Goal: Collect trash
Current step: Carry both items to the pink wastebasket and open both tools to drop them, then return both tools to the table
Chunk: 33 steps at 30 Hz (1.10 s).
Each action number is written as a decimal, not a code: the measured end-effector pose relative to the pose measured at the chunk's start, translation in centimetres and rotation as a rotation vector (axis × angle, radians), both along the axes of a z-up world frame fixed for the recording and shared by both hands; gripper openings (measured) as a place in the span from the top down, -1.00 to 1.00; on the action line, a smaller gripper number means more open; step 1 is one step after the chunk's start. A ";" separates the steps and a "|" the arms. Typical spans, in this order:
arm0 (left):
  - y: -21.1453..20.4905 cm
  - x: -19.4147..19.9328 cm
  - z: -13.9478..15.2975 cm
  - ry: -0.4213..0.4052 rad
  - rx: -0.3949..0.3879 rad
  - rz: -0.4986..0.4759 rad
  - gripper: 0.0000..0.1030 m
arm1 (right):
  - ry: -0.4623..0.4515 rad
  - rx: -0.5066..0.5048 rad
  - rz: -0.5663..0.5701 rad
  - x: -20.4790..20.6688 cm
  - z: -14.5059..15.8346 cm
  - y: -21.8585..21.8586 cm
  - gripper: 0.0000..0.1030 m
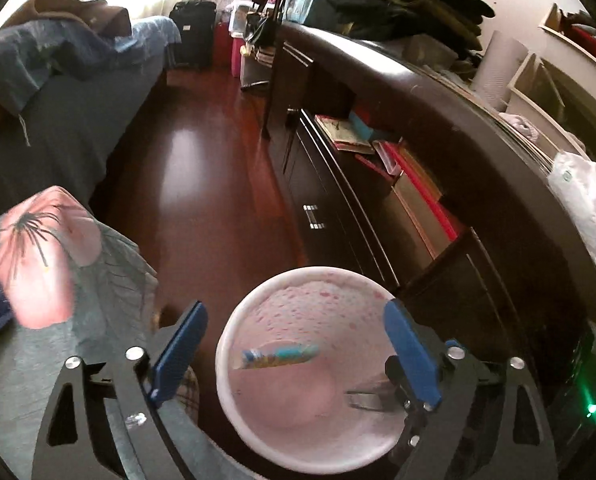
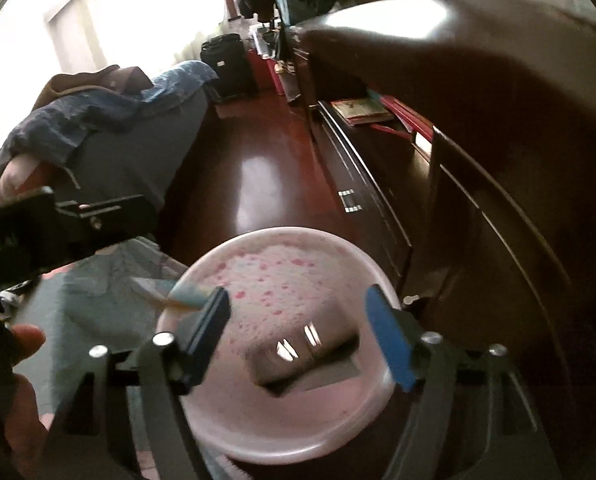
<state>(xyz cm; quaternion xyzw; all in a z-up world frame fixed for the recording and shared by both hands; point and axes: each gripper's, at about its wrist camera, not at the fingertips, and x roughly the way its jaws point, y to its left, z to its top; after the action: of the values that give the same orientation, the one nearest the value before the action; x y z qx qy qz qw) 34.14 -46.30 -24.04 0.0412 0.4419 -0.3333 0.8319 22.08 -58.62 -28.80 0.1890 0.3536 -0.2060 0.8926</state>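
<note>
One wrapper (image 1: 276, 355), blue and yellow, lies or falls inside the pink bin (image 1: 234, 320) on the floor beside the dark dresser (image 1: 438, 240); a second, grey piece (image 1: 368, 398) sits deeper in. Left gripper (image 1: 294, 352) and right gripper (image 2: 298, 336) both hang over the bin's mouth, fingers apart, nothing clamped. Drop step looks done; next move, I judge, calls for lifting clear and finding more trash.

The shiny dark red wooden floor (image 1: 202, 184) holds a round pink spotted bin (image 1: 234, 332). A black suitcase (image 1: 193, 32) stands far back on the floor, near the bed.
</note>
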 end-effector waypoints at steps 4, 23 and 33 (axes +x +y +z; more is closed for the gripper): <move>0.1 0.2 0.3 -0.002 -0.012 0.014 -0.87 | 0.007 0.014 -0.010 -0.4 -0.7 -0.2 -0.54; 13.1 -4.9 5.9 -0.126 0.034 0.239 -0.93 | -0.044 -0.044 0.094 -4.3 6.6 9.3 -0.92; 25.1 -7.0 6.6 -0.181 0.114 0.485 -0.93 | -0.056 -0.062 0.267 -4.4 9.7 17.0 -0.93</move>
<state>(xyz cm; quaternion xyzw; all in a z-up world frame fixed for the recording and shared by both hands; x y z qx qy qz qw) 27.17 -21.22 -17.44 0.0105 0.3806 -0.0936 0.9199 17.72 -41.57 -19.14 0.1184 0.3439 -0.0909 0.9271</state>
